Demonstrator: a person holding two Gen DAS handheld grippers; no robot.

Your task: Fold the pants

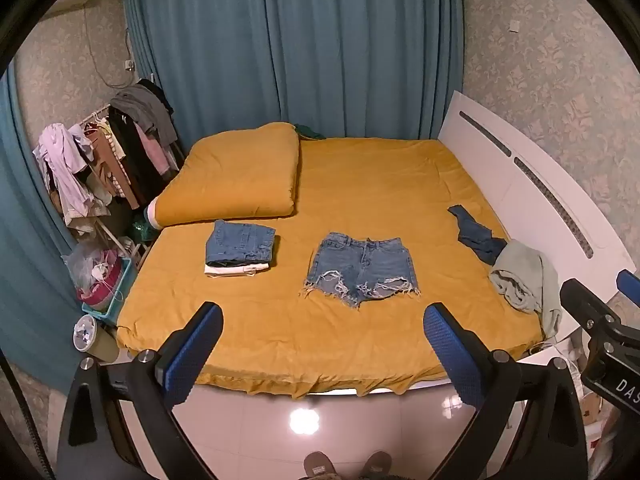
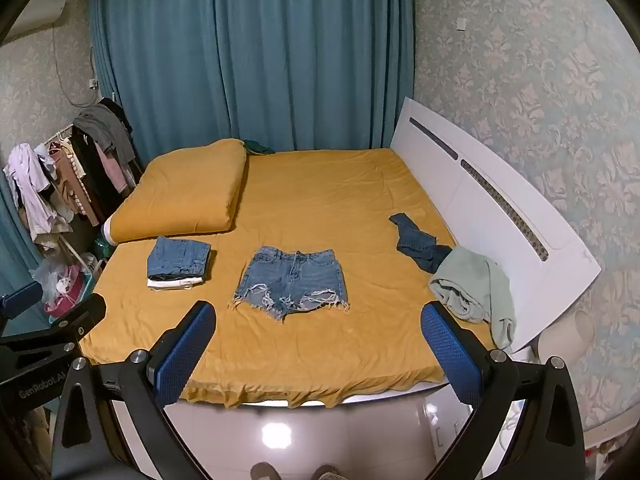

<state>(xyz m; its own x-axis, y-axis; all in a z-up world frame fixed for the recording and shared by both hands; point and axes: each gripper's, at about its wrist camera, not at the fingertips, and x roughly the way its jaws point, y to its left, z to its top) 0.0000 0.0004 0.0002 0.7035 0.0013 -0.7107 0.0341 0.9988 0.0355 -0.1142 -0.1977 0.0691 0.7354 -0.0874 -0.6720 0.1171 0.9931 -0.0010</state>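
Observation:
A pair of frayed blue denim shorts point(image 1: 362, 266) point(image 2: 294, 280) lies flat and unfolded, waistband away from me, in the middle of the yellow bed point(image 1: 380, 184) point(image 2: 328, 192). My left gripper point(image 1: 323, 320) is open and empty, held back from the bed's near edge, well short of the shorts. My right gripper point(image 2: 318, 318) is open and empty at a similar distance. The right gripper's body shows at the right edge of the left wrist view point(image 1: 600, 320).
A folded stack of denim and white garments point(image 1: 240, 248) point(image 2: 179, 263) lies left of the shorts. A dark blue garment point(image 1: 476, 236) point(image 2: 418, 242) and a pale green one point(image 1: 524, 276) point(image 2: 474, 284) lie by the white headboard point(image 1: 520, 172). A yellow pillow point(image 1: 236, 176) and clothes rack point(image 1: 100, 160) are at left.

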